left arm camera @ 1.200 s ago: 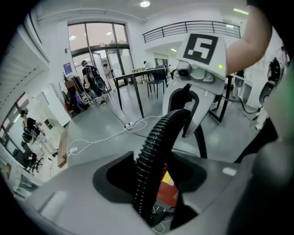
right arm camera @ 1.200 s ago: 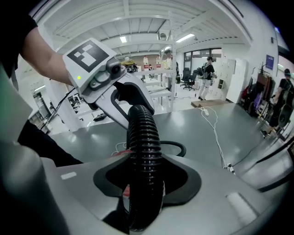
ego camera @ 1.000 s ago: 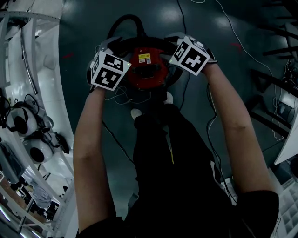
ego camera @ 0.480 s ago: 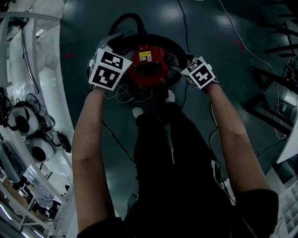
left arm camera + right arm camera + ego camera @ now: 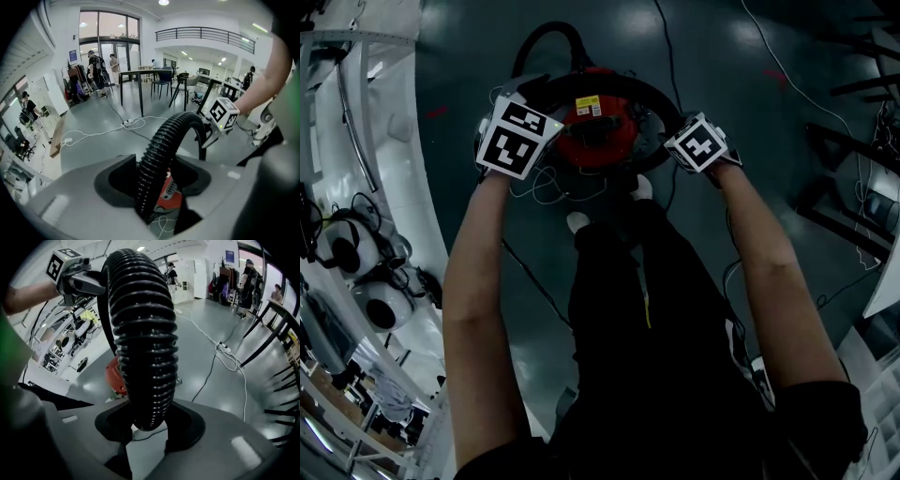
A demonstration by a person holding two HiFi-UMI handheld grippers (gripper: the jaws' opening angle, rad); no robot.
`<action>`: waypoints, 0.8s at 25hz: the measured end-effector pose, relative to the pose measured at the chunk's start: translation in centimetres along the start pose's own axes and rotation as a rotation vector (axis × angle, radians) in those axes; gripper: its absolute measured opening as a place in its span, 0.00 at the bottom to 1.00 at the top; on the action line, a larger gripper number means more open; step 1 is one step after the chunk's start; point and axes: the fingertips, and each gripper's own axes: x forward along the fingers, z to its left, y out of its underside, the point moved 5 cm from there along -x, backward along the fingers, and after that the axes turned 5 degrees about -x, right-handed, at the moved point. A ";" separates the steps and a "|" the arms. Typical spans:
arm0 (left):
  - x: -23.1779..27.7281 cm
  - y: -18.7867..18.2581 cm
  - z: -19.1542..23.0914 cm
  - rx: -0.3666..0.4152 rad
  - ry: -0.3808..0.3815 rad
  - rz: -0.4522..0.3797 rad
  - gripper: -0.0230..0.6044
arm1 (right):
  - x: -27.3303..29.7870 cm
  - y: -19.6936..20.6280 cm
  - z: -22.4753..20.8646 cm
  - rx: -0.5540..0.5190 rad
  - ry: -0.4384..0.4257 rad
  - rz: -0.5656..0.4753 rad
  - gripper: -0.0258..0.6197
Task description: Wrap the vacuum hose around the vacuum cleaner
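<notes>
Right gripper (image 5: 682,141) now sits lower, down at the right flank of the vacuum cleaner (image 5: 598,131), wrist rolled. Its jaws have just been closing, with the vacuum hose (image 5: 143,333) between them.

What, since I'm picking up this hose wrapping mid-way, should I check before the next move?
1. Left hand-held gripper shut on the vacuum hose: ok.
2. Right hand-held gripper on the hose: ok. Its jaws have just been closing and now sit against the hose on both sides.
3. Hose between the two grippers curves round the far side of the red vacuum cleaner: ok.
4. Whole hose snug against the cleaner: not ok. A hose loop stands out beyond it in the head view.
5. White cable on the floor by the cleaner free of the hose: cannot tell.
</notes>
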 end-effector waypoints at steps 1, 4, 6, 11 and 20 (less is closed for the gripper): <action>0.1 0.1 -0.2 -0.006 0.011 0.006 0.40 | -0.3 0.3 0.1 -0.009 -0.018 0.024 0.31; 0.0 0.2 -0.8 -0.029 0.042 0.012 0.40 | -1.3 1.0 0.1 -0.032 -0.074 0.095 0.31; -0.1 0.0 -1.1 -0.049 0.056 0.008 0.40 | -2.3 1.1 -0.4 -0.062 -0.088 0.129 0.31; -0.5 -0.1 -1.4 -0.144 0.076 -0.001 0.40 | -5.1 0.3 -2.5 -0.173 -0.096 0.223 0.31; -0.9 1.6 -0.4 -0.318 0.048 -0.001 0.40 | -6.3 -3.7 -5.5 -0.330 -0.025 0.349 0.31</action>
